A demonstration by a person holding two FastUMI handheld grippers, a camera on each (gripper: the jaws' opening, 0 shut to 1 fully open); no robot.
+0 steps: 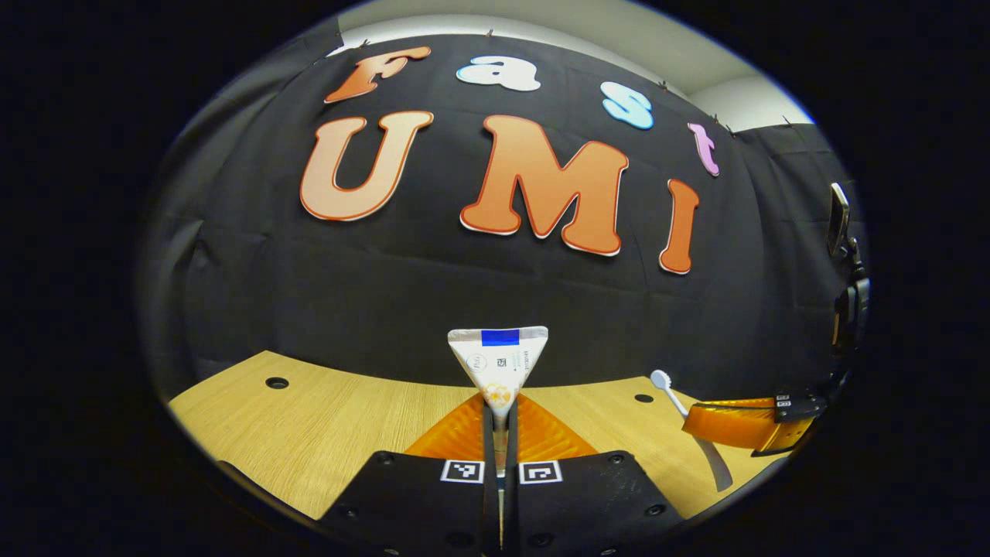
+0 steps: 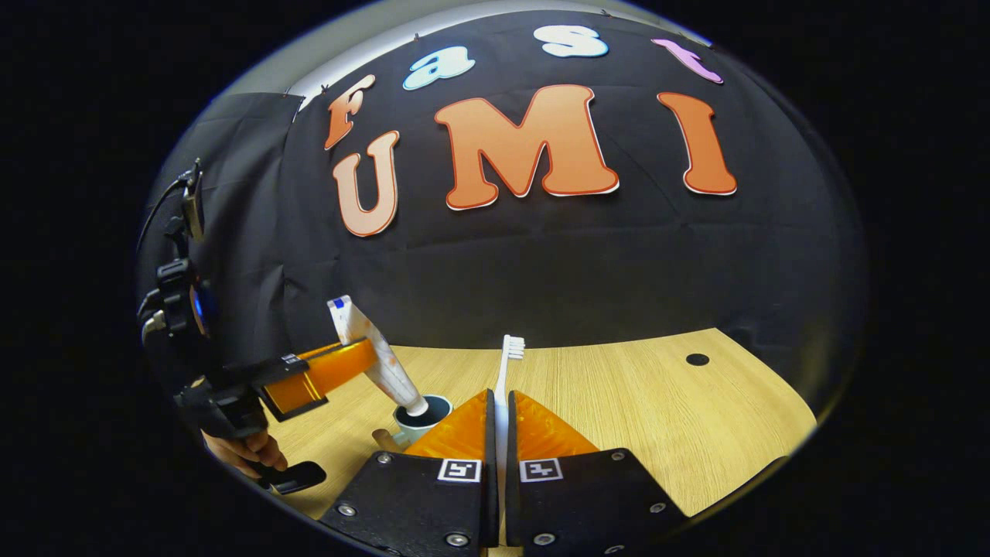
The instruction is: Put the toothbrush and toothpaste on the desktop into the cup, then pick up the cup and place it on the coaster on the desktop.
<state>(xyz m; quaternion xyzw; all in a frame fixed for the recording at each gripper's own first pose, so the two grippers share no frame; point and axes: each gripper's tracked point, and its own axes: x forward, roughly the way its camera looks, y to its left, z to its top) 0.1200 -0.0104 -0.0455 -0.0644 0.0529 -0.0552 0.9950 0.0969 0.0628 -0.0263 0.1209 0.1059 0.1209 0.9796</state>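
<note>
Your left gripper (image 1: pixel 500 433) clamps the toothpaste (image 1: pixel 499 363), cap down in the cup (image 2: pixel 421 416); your right gripper (image 2: pixel 500 422) clenches the toothbrush (image 2: pixel 506 371).

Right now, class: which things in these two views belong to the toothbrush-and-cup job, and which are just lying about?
Belong to the job:
- toothpaste, held by the left gripper, cap at the cup's mouth
- toothbrush, held by the right gripper
- cup
- desk

Just lying about:
- cable holes in the desk
- booth wall
</note>
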